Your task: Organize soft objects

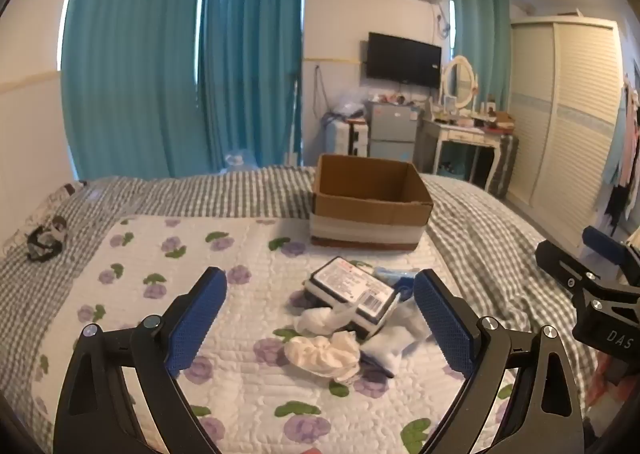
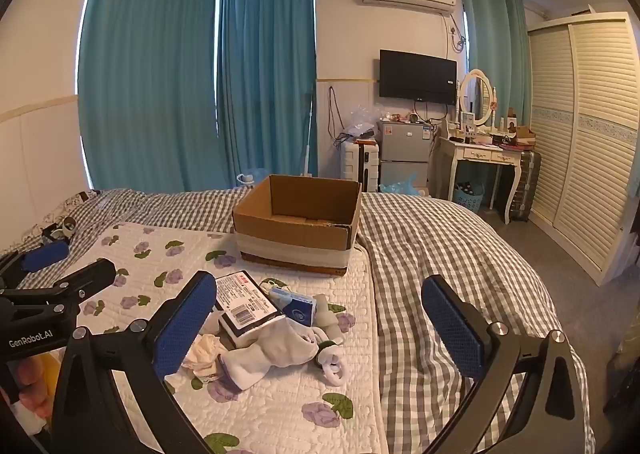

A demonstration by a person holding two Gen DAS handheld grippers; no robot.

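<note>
A small heap lies on the flowered quilt [image 1: 224,394]: a cream scrunchie [image 1: 324,354], a white sock [image 2: 276,350], a black-and-white labelled box [image 1: 352,294], and a blue tissue pack [image 2: 294,304]. An open cardboard box [image 1: 370,202] stands behind the heap. My left gripper [image 1: 320,318] is open, hovering just short of the heap, its blue pads to either side of the heap. My right gripper [image 2: 318,318] is open too, its left fingertip [image 2: 188,318] over the heap's left edge. Nothing is held.
A grey checked bedspread [image 2: 432,254] covers the bed, which ends at the right. A small dark soft thing [image 1: 46,240] lies far left near the pillows. Teal curtains, a dressing table [image 2: 480,158], a small fridge [image 2: 404,152] and a wardrobe [image 2: 588,126] stand beyond.
</note>
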